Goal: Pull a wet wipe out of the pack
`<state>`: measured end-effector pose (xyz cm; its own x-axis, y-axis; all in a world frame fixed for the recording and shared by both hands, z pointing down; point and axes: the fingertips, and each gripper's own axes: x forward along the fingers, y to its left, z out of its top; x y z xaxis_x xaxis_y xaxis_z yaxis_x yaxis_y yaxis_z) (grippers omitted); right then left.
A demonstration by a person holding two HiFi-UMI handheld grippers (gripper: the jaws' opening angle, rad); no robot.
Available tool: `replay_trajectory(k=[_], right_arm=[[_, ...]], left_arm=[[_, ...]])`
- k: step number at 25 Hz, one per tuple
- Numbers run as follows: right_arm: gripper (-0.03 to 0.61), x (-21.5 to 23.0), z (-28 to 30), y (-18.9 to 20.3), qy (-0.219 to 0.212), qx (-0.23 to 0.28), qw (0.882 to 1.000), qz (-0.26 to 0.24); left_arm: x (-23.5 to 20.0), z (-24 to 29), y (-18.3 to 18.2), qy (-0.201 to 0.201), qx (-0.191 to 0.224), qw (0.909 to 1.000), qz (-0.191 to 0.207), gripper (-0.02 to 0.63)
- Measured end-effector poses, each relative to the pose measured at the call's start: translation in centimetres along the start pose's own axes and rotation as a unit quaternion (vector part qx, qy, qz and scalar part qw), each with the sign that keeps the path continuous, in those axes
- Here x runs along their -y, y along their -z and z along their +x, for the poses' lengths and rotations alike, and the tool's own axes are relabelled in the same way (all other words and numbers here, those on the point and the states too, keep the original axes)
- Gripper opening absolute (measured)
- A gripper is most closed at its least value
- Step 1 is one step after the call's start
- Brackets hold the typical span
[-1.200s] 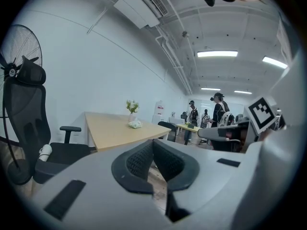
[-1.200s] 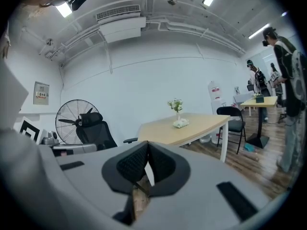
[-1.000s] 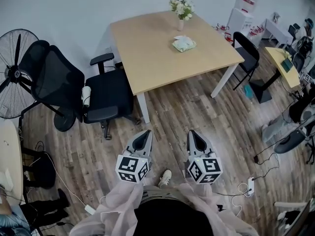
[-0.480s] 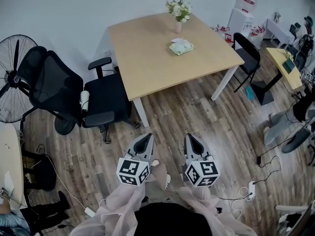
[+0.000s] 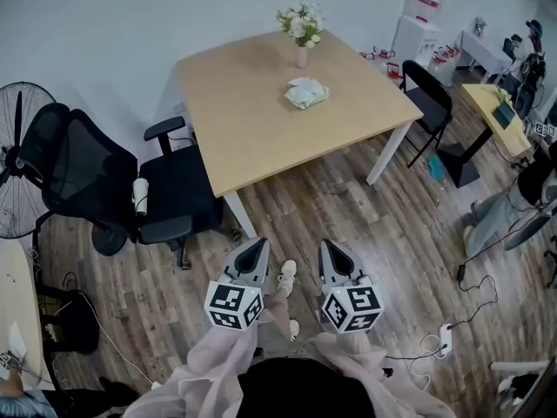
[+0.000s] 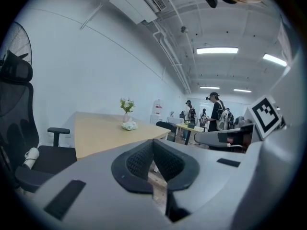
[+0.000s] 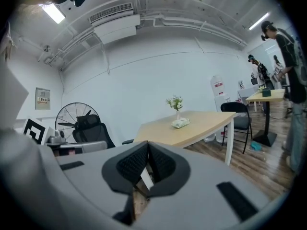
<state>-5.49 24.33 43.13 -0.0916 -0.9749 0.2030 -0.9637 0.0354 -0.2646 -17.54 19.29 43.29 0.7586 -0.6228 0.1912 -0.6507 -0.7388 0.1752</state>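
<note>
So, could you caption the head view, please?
Both shut, left gripper and right gripper face a light wooden table holding a pale-green wipe pack.

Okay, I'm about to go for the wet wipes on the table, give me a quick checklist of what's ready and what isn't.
1. Target found: ok. The wet wipe pack lies on the table, beside the vase of flowers.
2. Pack within reach: not ok. Both grippers are over the floor, short of the table.
3. Left gripper free: ok. Jaws together, nothing between them.
4. Right gripper free: ok. Jaws together, nothing between them.
5. Jaws open for a grasp: not ok, both shut.
6. Wipe sticking out of the pack: cannot tell, too small from here.
</note>
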Motion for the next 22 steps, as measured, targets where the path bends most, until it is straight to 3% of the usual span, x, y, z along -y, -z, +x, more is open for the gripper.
replay_trajectory(k=[22], right_arm=[[0.011,6.2,13.4,-5.1,0.000,-0.026,1.000,0.001]], left_arm=[[-6.9,13.0,-4.8,-0.013,-0.006,0.9998,-0.014,0.011]])
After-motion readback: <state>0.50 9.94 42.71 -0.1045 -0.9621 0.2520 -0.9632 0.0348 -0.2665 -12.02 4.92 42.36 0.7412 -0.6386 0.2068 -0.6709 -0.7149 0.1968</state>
